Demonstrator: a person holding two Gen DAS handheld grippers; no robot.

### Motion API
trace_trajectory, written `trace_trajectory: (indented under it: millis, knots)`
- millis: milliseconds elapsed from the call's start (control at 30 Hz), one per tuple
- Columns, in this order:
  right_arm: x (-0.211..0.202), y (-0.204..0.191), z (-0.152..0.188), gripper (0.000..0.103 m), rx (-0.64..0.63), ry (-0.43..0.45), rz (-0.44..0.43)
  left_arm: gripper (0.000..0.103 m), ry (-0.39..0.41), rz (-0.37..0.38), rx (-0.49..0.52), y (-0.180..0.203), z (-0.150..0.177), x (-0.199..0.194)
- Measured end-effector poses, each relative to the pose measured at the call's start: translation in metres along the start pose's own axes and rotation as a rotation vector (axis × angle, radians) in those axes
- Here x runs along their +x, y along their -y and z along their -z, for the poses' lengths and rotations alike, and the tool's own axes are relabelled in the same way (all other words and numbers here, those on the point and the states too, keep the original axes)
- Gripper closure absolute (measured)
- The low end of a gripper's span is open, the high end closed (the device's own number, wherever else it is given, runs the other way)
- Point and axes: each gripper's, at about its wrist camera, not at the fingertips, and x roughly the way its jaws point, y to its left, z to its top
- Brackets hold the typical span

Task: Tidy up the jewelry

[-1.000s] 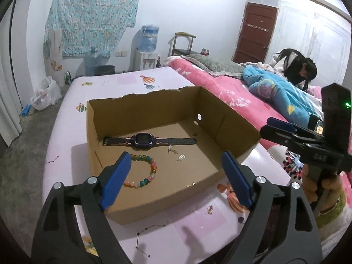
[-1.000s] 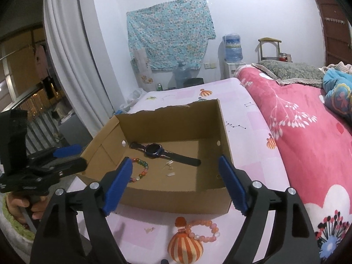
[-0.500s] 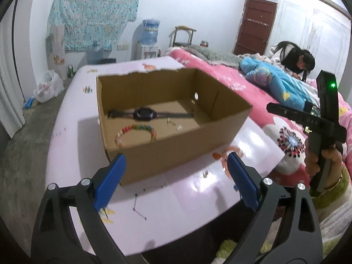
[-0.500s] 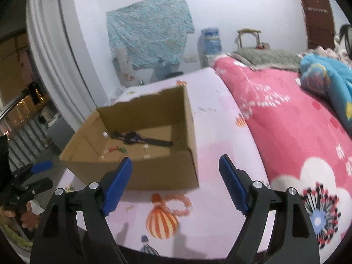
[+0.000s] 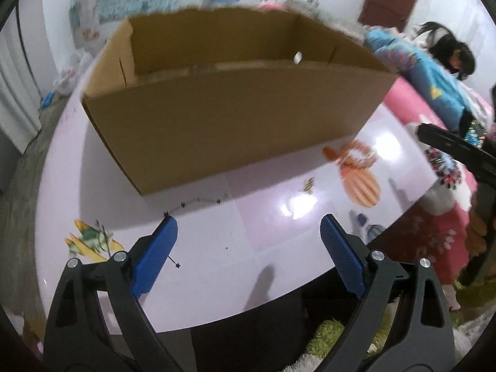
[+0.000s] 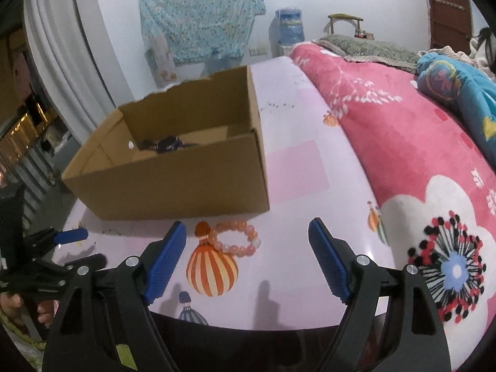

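Both tools gape wide over the pink sheet (bedroom), holding nothing.

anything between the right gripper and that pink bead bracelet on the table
Nothing visible. The pink bead bracelet lies on bare table just ahead of the open right gripper, outside the cardboard box. To go in, it must be lifted over the box's near wall.
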Motion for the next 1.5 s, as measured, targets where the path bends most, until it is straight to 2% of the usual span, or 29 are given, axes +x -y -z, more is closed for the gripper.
trace_trajectory:
  millis: [133, 233, 467, 833, 1267, 1433, 1500]
  knots:
    - [0.014, -0.012, 0.006, 0.024, -0.06, -0.046, 0.068, 0.013, -0.04, -0.037, -0.026, -0.003, 0.0, 0.015]
    - [0.024, -0.02, 0.012, 0.024, -0.096, -0.075, 0.082, 0.013, -0.056, -0.055, -0.039, -0.008, -0.001, 0.022]
    - [0.036, -0.033, 0.015, 0.024, -0.128, -0.115, 0.068, 0.013, -0.085, -0.081, -0.043, -0.011, -0.002, 0.032]
    - [0.044, -0.045, 0.016, 0.024, -0.152, -0.136, 0.023, 0.013, -0.085, -0.141, 0.022, 0.0, -0.003, 0.039]
    - [0.049, -0.056, 0.012, 0.025, -0.179, -0.115, -0.044, 0.009, -0.082, -0.144, 0.029, 0.008, -0.003, 0.04]
    - [0.055, -0.059, 0.011, 0.041, -0.187, -0.12, -0.053, 0.009, -0.065, -0.133, 0.036, 0.003, -0.006, 0.039]
    - [0.054, -0.058, 0.011, 0.041, -0.184, -0.117, -0.054, 0.009, -0.019, -0.118, 0.034, 0.0, -0.006, 0.033]
